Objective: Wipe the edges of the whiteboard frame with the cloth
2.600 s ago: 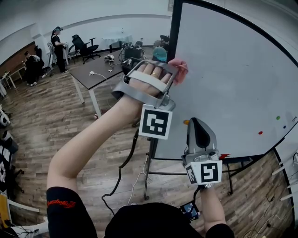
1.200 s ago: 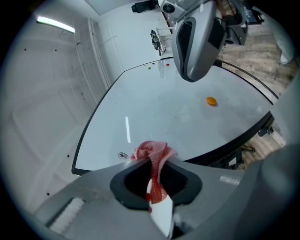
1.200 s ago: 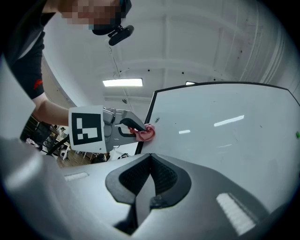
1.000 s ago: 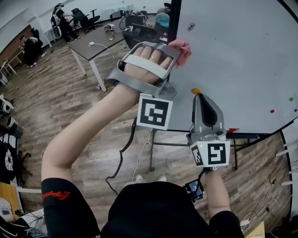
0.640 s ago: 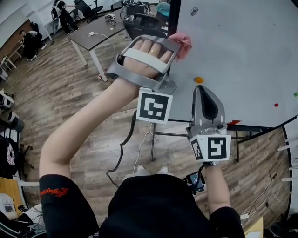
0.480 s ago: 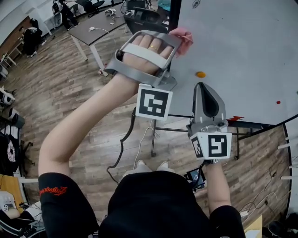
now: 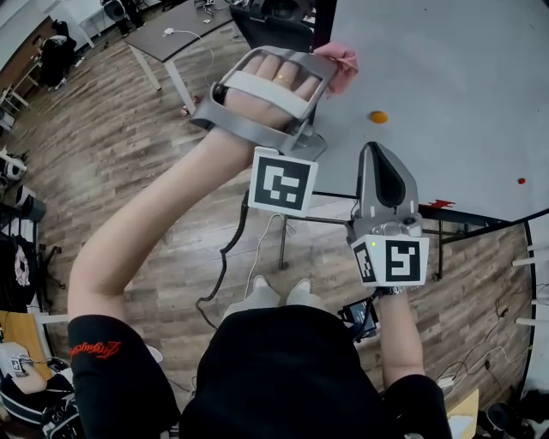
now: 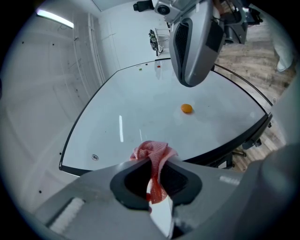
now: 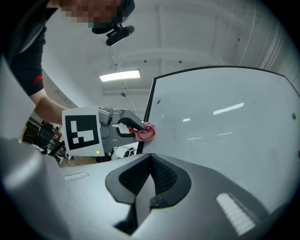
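Note:
The whiteboard (image 7: pixel 455 77) has a thin black frame; its left edge (image 7: pixel 325 19) and bottom edge (image 7: pixel 485 218) show in the head view. My left gripper (image 7: pixel 333 60) is shut on a pink cloth (image 7: pixel 345 69), which it holds against the board's left edge. The left gripper view shows the cloth (image 8: pixel 153 153) bunched between the jaws over the frame's edge. The right gripper view catches the cloth (image 9: pixel 148 132) from the side. My right gripper (image 7: pixel 376 149) is shut and empty, and it hangs in front of the board's lower part near the bottom edge.
An orange magnet (image 7: pixel 377 117) and a red magnet (image 7: pixel 521 181) stick to the board. The board's stand (image 7: pixel 282 242) and a black cable (image 7: pixel 225 267) are on the wood floor below. A dark table (image 7: pixel 170 34) and a chair (image 7: pixel 273 19) stand to the left.
The left gripper has slid the cloth down the board's left edge, closer to the orange magnet. The head view has tilted downward. The right gripper has stayed near the bottom edge.

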`<move>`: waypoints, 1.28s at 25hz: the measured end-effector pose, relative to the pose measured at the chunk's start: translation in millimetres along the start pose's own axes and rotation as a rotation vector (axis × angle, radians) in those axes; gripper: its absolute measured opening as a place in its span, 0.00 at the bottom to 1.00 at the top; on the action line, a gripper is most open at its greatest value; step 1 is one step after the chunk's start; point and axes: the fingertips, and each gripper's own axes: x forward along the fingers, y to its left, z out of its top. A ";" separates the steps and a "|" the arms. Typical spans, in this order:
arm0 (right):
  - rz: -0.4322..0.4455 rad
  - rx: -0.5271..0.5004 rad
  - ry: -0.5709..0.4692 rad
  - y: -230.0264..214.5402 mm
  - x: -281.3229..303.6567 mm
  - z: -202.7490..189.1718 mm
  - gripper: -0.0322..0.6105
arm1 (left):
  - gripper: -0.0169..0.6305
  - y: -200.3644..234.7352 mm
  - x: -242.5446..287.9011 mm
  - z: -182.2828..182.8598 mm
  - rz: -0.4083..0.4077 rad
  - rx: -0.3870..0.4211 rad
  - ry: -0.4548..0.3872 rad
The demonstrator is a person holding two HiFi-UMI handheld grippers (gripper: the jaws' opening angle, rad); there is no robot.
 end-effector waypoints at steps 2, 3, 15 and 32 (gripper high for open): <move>0.000 0.005 0.009 1.4 -1.1 -4.5 0.05 | 0.10 -4.6 -1.1 0.7 -0.006 -0.002 -0.005; 0.000 0.008 0.015 2.3 -1.7 -6.7 0.05 | 0.10 -6.6 -1.8 0.9 -0.009 -0.002 -0.007; -0.002 0.037 0.066 8.2 -5.6 -29.6 0.05 | 0.10 -37.0 -7.0 5.5 -0.049 -0.025 -0.028; -0.001 0.064 0.116 13.7 -4.5 -56.4 0.05 | 0.10 -77.8 -9.1 14.7 -0.111 -0.042 -0.051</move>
